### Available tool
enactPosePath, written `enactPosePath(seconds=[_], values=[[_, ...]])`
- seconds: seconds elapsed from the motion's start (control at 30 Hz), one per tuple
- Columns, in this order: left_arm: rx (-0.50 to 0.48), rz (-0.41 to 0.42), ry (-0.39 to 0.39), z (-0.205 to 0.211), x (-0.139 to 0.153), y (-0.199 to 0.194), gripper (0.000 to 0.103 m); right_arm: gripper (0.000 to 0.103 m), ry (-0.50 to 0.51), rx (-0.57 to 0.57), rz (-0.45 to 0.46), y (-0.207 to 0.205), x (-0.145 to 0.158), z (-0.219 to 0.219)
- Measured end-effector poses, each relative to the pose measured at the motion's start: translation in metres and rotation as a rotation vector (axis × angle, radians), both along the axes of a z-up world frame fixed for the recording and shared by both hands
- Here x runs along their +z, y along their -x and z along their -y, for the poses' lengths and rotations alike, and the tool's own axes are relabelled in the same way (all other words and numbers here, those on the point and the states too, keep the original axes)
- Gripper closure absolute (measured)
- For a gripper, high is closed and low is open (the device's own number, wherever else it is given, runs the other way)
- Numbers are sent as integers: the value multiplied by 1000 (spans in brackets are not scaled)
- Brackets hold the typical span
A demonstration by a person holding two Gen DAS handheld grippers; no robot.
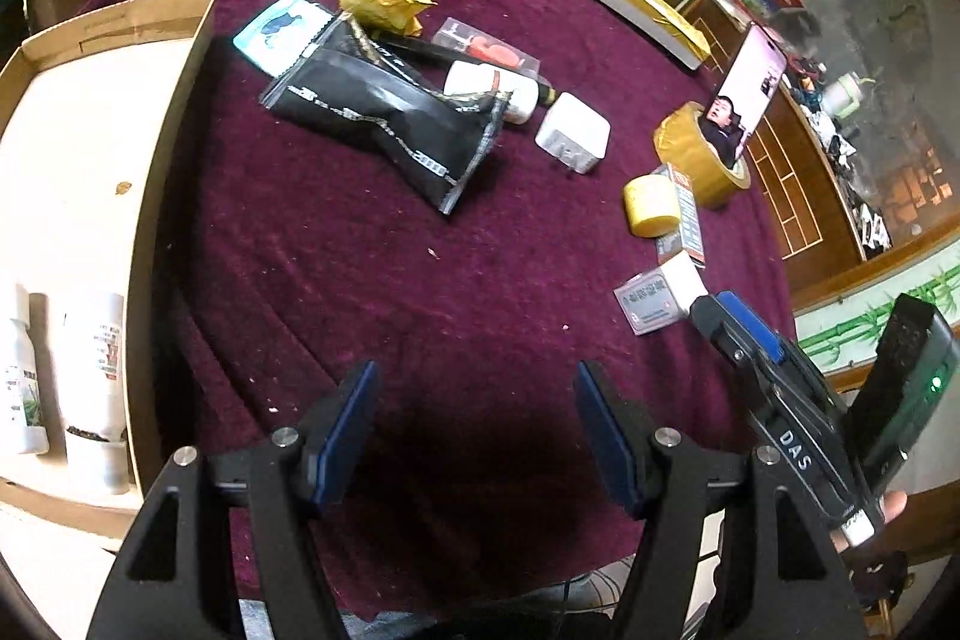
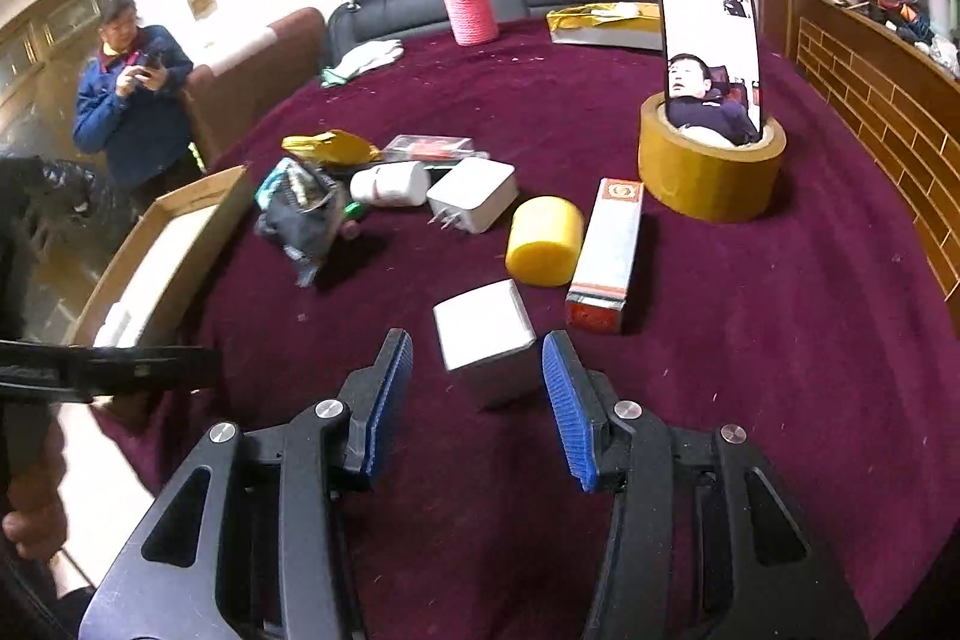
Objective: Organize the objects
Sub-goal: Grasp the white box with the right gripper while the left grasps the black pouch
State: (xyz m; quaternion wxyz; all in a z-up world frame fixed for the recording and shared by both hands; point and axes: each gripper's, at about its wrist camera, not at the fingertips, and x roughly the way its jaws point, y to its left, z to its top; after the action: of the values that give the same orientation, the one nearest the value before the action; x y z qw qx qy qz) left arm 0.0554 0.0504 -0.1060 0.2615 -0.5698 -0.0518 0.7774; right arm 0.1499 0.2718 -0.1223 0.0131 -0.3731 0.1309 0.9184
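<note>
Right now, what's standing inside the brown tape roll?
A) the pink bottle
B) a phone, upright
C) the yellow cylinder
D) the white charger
B: the phone stands upright with its lower end inside the hole of the brown tape roll, screen lit; the yellow cylinder and the white charger lie apart on the red cloth.

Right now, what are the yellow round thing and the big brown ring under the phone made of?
The yellow cylinder looks like smooth plastic, maybe wax: matte, even colour, no label. The brown ring looks like packing tape: glossy wound band around a hollow core, where the phone stands.
</note>
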Motion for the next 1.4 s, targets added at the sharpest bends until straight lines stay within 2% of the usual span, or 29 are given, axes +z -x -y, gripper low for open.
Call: enactPosePath(seconds=[0.07, 0.2, 0.27, 0.37, 0.47, 0.6, 0.67, 0.73, 0.8, 0.93, 1.0, 1.03, 1.07, 1.1, 1.17, 1.3, 1.4], values=[[10, 7, 3, 0, -3, 4, 36, 57, 24, 12, 25, 8, -6, 0], [25, 17, 9, -1, -7, 14, 36, 57, -5, 4, 48, 20, -14, 5], [25, 17, 11, -5, -8, 20, 36, 58, 11, 1, 50, 22, -17, 6], [44, 33, -20, -7, -10, 33, 36, 65, 30, 1, 57, 26, -20, 9], [101, 78, -71, -3, -14, 52, 36, 66, 59, 14, 46, 29, -20, 14], [214, 93, -105, 4, -16, 78, 36, 67, 83, 44, 28, 30, -19, 24], [252, 107, -130, 7, -19, 91, 30, 67, 78, 53, 26, 32, -20, 28], [293, 130, -135, 10, -23, 102, 30, 67, 79, 57, 25, 34, -20, 30], [309, 135, -164, 10, -25, 111, 30, 67, 78, 72, 29, 36, -19, 32], [317, 168, -164, 2, -35, 126, 30, 67, 95, 81, 33, 38, -20, 33], [317, 178, -137, 1, -41, 130, 36, 67, 92, 83, 33, 39, -20, 34], [304, 171, -118, -3, -43, 131, 51, 67, 91, 82, 33, 38, -20, 34], [294, 147, -101, -6, -42, 130, 60, 67, 89, 84, 34, 39, -20, 34], [281, 137, -105, -7, -41, 128, 62, 67, 86, 85, 34, 39, -20, 34], [265, 133, -113, -6, -39, 125, 74, 67, 98, 76, 39, 39, -21, 32], [214, 108, -111, -3, -26, 111, 83, 67, 134, 62, 53, 40, -21, 28], [166, 70, -51, 2, -11, 92, 85, 67, 133, 62, 59, 38, -20, 31]])
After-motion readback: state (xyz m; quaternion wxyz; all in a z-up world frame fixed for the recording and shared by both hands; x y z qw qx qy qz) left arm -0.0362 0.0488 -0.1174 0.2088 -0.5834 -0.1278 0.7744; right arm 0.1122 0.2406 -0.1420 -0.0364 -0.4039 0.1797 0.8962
